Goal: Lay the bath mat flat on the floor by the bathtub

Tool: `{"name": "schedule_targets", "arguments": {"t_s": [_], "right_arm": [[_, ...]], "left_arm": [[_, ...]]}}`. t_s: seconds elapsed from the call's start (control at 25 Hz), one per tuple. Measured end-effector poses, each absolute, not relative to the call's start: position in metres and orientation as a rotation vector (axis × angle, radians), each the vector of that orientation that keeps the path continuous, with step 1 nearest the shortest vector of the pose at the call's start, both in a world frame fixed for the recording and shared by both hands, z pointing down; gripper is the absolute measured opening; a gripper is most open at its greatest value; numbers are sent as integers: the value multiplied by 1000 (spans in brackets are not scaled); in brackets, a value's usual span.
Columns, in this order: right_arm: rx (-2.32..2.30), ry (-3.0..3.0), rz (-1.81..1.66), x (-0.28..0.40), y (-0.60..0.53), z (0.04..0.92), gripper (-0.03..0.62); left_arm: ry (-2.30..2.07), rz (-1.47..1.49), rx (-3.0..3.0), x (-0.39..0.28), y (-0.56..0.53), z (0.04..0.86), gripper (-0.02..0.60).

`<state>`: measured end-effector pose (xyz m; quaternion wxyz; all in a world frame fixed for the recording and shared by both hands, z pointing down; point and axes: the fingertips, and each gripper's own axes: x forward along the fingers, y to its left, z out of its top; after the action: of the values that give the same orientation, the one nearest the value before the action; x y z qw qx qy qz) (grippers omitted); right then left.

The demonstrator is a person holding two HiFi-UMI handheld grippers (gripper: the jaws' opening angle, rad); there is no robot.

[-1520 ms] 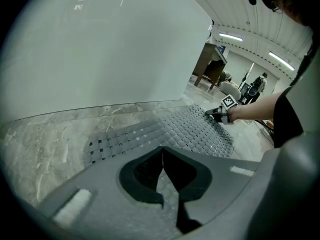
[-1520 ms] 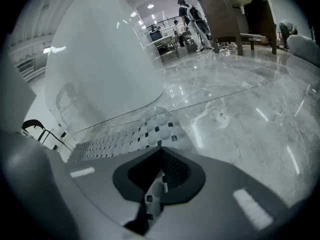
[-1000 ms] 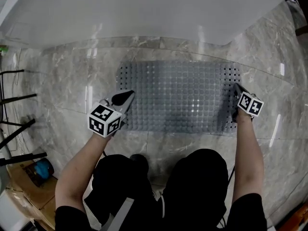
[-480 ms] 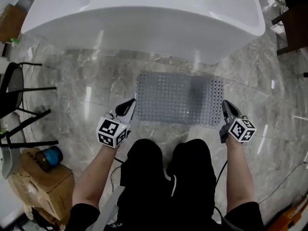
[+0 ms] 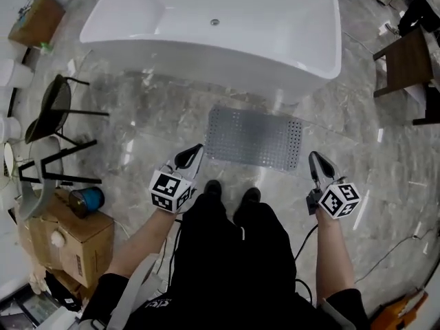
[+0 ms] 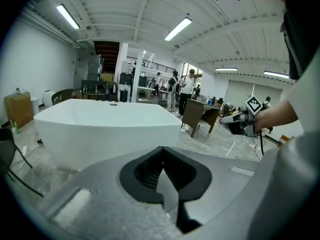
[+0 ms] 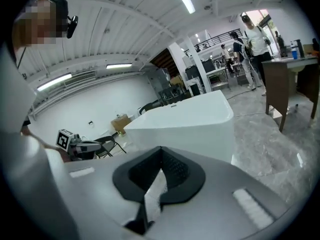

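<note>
**Head view.** Looking steeply down. Noting bath mat (image 5: 254, 139) lying flat on the marble floor (image 5: 137, 126), at 12 o'clock from the shoes (image 5: 213, 188). Sitting just beside the white bathtub (image 5: 220, 40), which is standing further toward 12. Holding left gripper (image 5: 192, 154) at 8 o'clock of the mat, apart from it, tip pointing toward 1 o'clock. Holding right gripper (image 5: 314, 161) at 4 o'clock of the mat, also apart from it, tip pointing toward 11. Seeing a black chair (image 5: 55, 108) at 9 o'clock of the frame, a cardboard box (image 5: 69, 243) at 8 with a blue tin (image 5: 88, 199) beside its top edge, and a brown table (image 5: 405, 60) at 2.

**Left gripper view.** Looking along the jaws: pressing together, nothing between them. Facing the bathtub at 10 o'clock. Catching the right gripper in a hand at 3 o'clock. Not seeing the mat here.

**Right gripper view.** Looking along the jaws: meeting tip to tip, carrying nothing. Facing the bathtub at 12 o'clock. Catching the left gripper at 9 o'clock and the brown table at 3. Not seeing the mat here either.
</note>
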<state>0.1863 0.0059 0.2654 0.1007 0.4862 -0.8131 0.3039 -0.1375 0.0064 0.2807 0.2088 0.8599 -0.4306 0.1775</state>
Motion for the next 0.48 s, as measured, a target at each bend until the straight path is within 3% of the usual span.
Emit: {"name": "schedule_targets", "arguments": {"t_s": [0.48], "right_arm": [[1287,-2705,836,132,47,96,-1]], "left_arm": [[-1387,291,2470,-115,48,79,6]]}}
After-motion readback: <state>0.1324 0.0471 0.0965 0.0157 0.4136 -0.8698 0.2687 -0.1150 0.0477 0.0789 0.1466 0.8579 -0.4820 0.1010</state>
